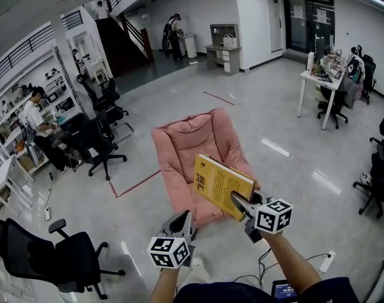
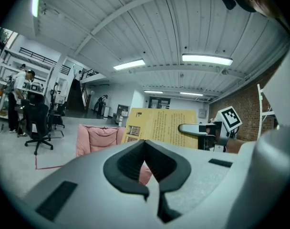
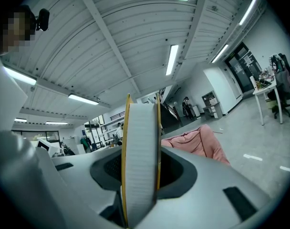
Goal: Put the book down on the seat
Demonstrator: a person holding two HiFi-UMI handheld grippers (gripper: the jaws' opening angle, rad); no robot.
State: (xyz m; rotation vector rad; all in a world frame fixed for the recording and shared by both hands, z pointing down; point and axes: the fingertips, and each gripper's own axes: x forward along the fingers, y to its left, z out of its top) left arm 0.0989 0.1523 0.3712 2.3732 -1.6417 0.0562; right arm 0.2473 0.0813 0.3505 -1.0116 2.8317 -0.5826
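The right gripper (image 1: 240, 202) has its fingers clenched on the yellow book (image 1: 218, 180), holding it tilted above the pink seat (image 1: 182, 145). The left gripper (image 1: 182, 222) hangs nearby, its fingers together and empty.

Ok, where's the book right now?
In the head view the yellow book is just right of centre, clamped in the right claw and held in the air by the pink seat, not resting on it.
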